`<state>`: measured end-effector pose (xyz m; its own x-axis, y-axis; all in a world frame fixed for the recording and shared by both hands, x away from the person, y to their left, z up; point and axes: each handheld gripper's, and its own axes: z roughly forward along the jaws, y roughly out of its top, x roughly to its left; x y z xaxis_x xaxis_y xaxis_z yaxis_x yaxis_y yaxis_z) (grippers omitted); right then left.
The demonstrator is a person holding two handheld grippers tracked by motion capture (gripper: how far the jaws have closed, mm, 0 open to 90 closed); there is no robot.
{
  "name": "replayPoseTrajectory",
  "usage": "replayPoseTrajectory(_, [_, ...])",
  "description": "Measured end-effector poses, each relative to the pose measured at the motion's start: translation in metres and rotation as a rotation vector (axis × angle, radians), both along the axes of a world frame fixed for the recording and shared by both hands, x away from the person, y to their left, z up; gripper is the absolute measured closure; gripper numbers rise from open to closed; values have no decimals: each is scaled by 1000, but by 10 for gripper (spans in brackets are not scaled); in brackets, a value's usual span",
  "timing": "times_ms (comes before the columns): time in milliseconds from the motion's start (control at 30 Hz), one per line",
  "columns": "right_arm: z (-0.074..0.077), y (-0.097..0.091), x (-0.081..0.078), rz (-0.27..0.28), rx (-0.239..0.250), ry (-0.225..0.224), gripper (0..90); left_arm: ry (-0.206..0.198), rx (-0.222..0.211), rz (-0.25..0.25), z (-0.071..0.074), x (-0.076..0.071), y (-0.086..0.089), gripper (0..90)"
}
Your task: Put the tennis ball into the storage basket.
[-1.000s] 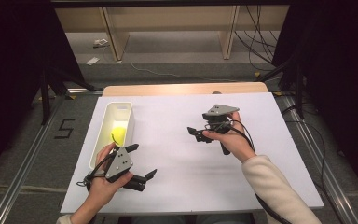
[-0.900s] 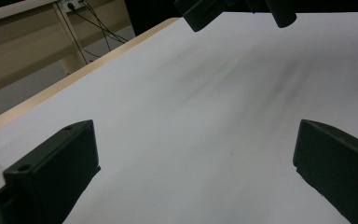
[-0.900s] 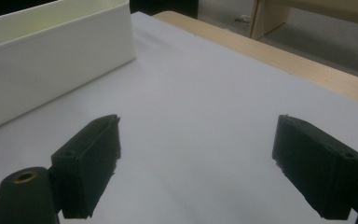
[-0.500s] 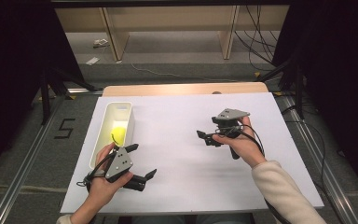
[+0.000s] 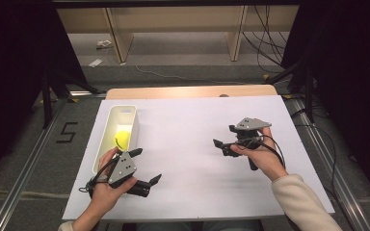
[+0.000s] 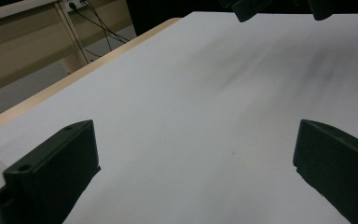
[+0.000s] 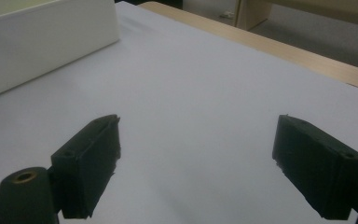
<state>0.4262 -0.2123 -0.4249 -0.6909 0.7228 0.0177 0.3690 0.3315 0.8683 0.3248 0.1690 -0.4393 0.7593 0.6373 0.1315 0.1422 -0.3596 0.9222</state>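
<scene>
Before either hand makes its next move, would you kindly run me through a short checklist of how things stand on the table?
1. Left gripper jaws open, nothing between them: ok.
2. Right gripper jaws open and empty: ok.
3. Round yellow-green ball lying inside the long white plastic bin: ok.
4. White paper sheet between the two grippers free of objects: ok.
5. Left gripper close beside the bin's near end, not touching the ball: ok.
6. Whether the bin holds anything besides the ball at its near end, behind the left hand: cannot tell.
</scene>
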Motion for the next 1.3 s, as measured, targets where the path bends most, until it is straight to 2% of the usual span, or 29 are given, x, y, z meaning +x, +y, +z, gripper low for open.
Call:
replayPoseTrajectory(633, [-5,-30,-26,-27,2,-2,158,-4,-7,10,1,0,2,0])
replayPoseTrajectory(1300, [-13,-44,-51,-21,6,16,157,-8,-12,15,1,0,3,0])
